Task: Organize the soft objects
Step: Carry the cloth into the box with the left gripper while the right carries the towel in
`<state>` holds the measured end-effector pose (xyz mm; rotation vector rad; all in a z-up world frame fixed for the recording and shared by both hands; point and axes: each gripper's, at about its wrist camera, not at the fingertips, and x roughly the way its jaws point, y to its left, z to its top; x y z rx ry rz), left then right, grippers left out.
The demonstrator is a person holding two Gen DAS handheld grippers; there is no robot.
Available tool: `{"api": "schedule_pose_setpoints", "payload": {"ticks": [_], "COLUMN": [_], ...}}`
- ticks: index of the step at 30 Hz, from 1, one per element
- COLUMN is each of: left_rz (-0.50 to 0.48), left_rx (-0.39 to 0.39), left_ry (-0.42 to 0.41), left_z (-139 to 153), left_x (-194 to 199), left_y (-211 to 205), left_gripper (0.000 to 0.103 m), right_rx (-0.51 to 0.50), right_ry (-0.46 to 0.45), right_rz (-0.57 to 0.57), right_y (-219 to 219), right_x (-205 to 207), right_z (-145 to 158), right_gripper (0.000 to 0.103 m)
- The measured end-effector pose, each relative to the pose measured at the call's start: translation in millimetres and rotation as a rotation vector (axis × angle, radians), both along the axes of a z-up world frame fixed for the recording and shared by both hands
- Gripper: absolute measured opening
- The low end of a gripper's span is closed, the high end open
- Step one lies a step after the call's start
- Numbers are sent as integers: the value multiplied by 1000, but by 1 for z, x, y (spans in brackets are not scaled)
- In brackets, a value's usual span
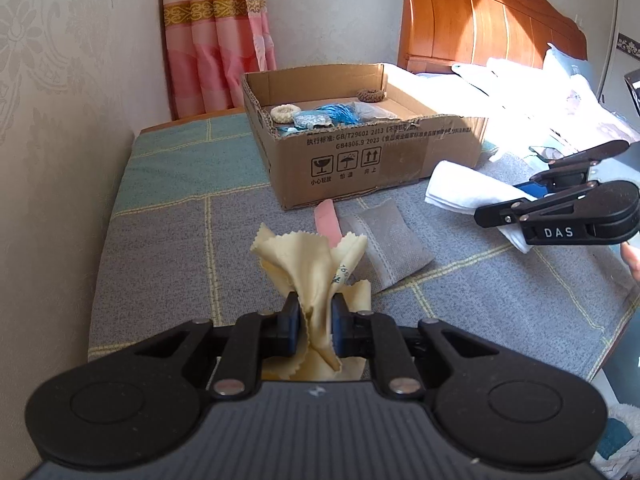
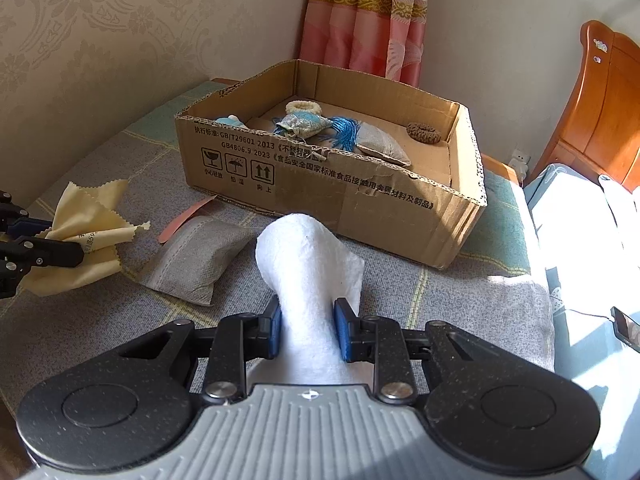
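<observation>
My left gripper (image 1: 315, 322) is shut on a pale yellow cloth (image 1: 310, 264) with pinked edges, held above the bed; it also shows in the right wrist view (image 2: 86, 232). My right gripper (image 2: 306, 326) is shut on a folded white cloth (image 2: 310, 264), seen from the left wrist as a white roll (image 1: 460, 188) beside the gripper (image 1: 520, 208). A grey sachet pillow (image 1: 390, 242) (image 2: 196, 258) and a pink strip (image 1: 328, 222) (image 2: 182, 218) lie on the bedspread before an open cardboard box (image 1: 360, 160) (image 2: 340, 196) holding several soft items.
The box holds a blue tassel (image 2: 342, 130), a cream ring (image 2: 304, 107), a brown scrunchie (image 2: 423, 133) and a grey sachet (image 2: 382, 146). A wall and pink curtain (image 1: 216, 36) stand behind. A wooden headboard (image 1: 480, 20) and white bedding (image 1: 560, 92) lie to the right.
</observation>
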<state>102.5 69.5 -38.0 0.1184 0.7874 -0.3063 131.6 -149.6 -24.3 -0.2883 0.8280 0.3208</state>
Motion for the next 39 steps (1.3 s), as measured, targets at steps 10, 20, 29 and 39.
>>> {"api": "schedule_pose_setpoints", "payload": {"ticks": [10,20,29,39], "left_rz": [-9,-9,-27,-76], "left_rx": [-32,-90,-97,-56], "left_ry": [-72,-187,-241,-193], "left_z": [30,68,88,85], "left_x": [-1,33,86,159], "left_y": [0,-1,-10,-34], "left_gripper": [14,14,14,14], "right_rx": [18,19,14,70], "right_ry": [-20,-144,-203,-161], "right_rz": [-2,20,26,-44], "right_y": [-8,-13,-7,-23], "right_x": [-7,11,93,94], "right_z": [15,67,91,65], "right_gripper": [31,31,43,103]}}
